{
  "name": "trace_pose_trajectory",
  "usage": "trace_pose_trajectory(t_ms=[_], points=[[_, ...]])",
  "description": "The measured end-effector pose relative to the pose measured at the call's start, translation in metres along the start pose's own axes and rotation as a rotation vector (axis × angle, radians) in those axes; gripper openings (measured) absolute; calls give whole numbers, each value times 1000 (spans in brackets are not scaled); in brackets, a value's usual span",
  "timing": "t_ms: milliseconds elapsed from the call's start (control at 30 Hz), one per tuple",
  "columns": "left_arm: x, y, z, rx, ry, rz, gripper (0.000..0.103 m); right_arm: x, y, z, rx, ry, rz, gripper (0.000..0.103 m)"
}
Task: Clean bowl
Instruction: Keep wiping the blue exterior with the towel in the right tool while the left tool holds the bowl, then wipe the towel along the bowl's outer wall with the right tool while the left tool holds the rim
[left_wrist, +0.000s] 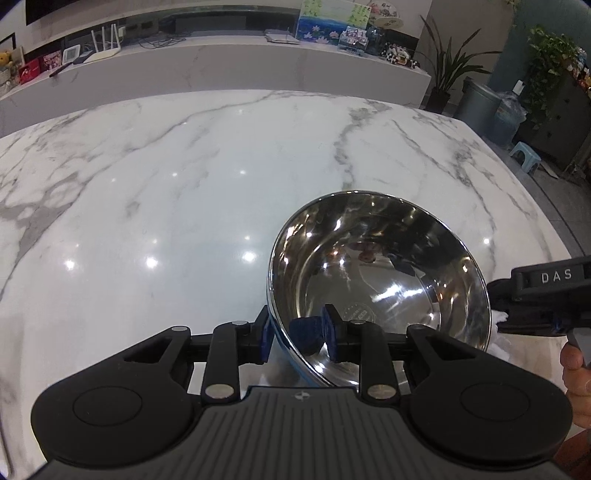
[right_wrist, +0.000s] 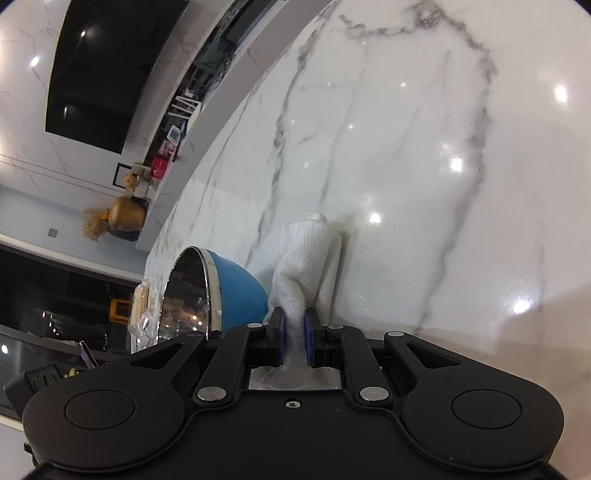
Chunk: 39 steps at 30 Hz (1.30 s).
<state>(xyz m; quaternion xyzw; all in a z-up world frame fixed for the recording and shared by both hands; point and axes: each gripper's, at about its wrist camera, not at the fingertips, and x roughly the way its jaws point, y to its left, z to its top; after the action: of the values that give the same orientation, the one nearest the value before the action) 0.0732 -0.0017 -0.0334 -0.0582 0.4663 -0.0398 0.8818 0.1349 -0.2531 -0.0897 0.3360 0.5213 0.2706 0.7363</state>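
Note:
A steel bowl (left_wrist: 376, 273) with a blue outside is tilted up off the white marble table (left_wrist: 166, 184). My left gripper (left_wrist: 299, 334) is shut on the bowl's near rim, one blue pad inside and one outside. My right gripper (right_wrist: 294, 332) is shut on a crumpled white paper towel (right_wrist: 306, 254), which hangs out past the fingertips over the table. In the right wrist view the bowl (right_wrist: 221, 288) stands on edge just left of the towel. In the left wrist view the right gripper (left_wrist: 532, 306) is at the bowl's right rim, with a bit of towel showing.
A long marble counter (left_wrist: 221, 62) behind the table carries a router, boxes, pictures and toys. Potted plants, a grey bin (left_wrist: 480, 103) and a small blue stool (left_wrist: 524, 153) stand at the right. A clear plastic packet (right_wrist: 142, 314) lies beyond the bowl.

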Motion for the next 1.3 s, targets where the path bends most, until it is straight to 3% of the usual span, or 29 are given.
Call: trace_pose_trajectory(t_ms=[467,633,800,933,1167,1300], points=[[2,10,6,1,-9,4,24,-5,6,-6,-16,15,17,11],[5,6,9,40,-15,-38,19,-23,1,5,42,-78,114,11],[6,-2,9,70,-17,-35,19,-28,-7,10,86,-110,141,11],[7,-3,11,66,-14,-28,19,-26,-11,10,95,-101,126,11],[7,-1,10,33,-14,-11,20,-8,-12,2,80,-48,25,11],[6,3,4,-14,-1,-19,28,0,-7,-3,62,-27,2,11]])
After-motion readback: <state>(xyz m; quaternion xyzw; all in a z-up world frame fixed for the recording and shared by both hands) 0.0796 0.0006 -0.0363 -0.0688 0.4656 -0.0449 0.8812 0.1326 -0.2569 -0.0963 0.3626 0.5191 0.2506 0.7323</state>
